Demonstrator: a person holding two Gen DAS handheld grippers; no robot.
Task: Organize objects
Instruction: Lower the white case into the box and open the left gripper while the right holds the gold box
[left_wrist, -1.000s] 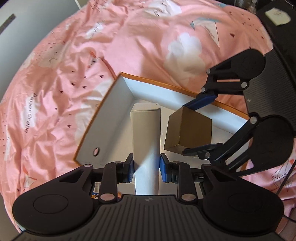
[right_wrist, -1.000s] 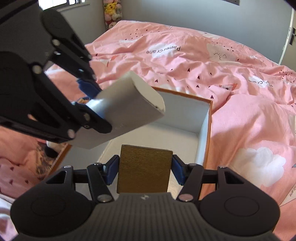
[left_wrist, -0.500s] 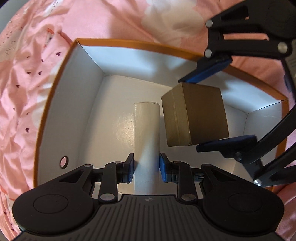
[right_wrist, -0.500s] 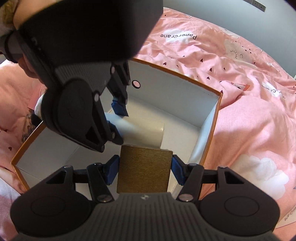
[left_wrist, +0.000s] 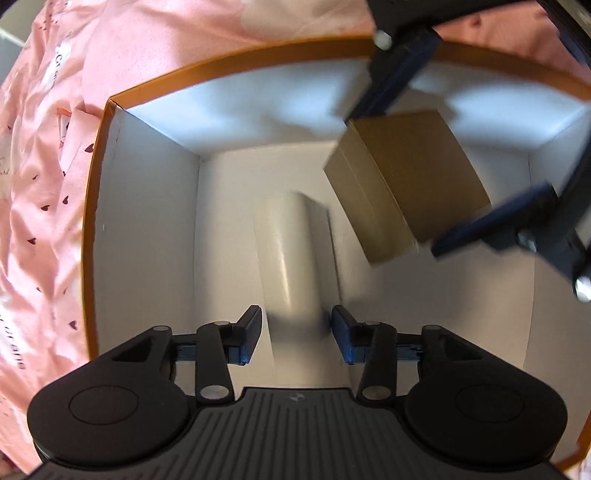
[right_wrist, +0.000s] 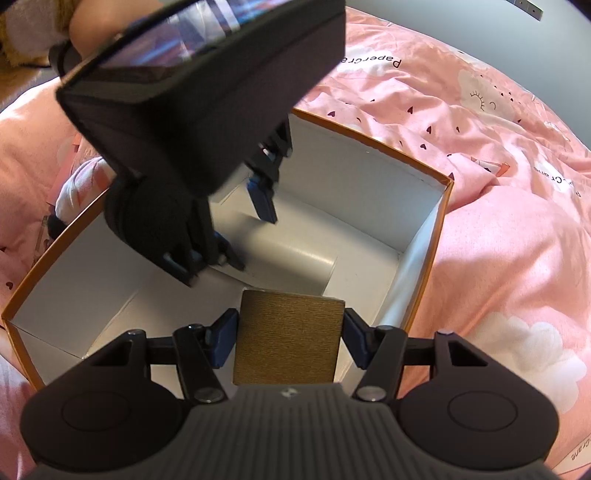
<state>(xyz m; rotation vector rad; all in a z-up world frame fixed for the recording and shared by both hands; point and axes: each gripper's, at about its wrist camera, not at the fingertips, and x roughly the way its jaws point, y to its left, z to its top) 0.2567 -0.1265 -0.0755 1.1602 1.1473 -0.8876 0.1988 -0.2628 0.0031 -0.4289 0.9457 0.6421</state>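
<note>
An orange-rimmed white storage box (left_wrist: 147, 206) (right_wrist: 424, 236) sits open on the pink bedding. A long white box (left_wrist: 291, 251) (right_wrist: 295, 254) lies on its floor. My left gripper (left_wrist: 295, 328) is down inside the storage box, its jaws spread to either side of the white box with a gap at each pad, so it is open. My right gripper (right_wrist: 290, 332) is shut on a brown box (right_wrist: 288, 336) (left_wrist: 406, 177) and holds it above the right part of the storage box floor. The right gripper's blue pads (left_wrist: 491, 225) show in the left wrist view.
Pink patterned bedding (right_wrist: 498, 184) (left_wrist: 44, 184) surrounds the storage box on all sides. The left gripper's body (right_wrist: 192, 74) fills the upper left of the right wrist view. White floor shows to the left of the white box (left_wrist: 229, 229).
My left gripper has gone down into the storage box and its jaws have opened off the white box, which now lies on the floor. The right gripper still holds the brown box over the box.
</note>
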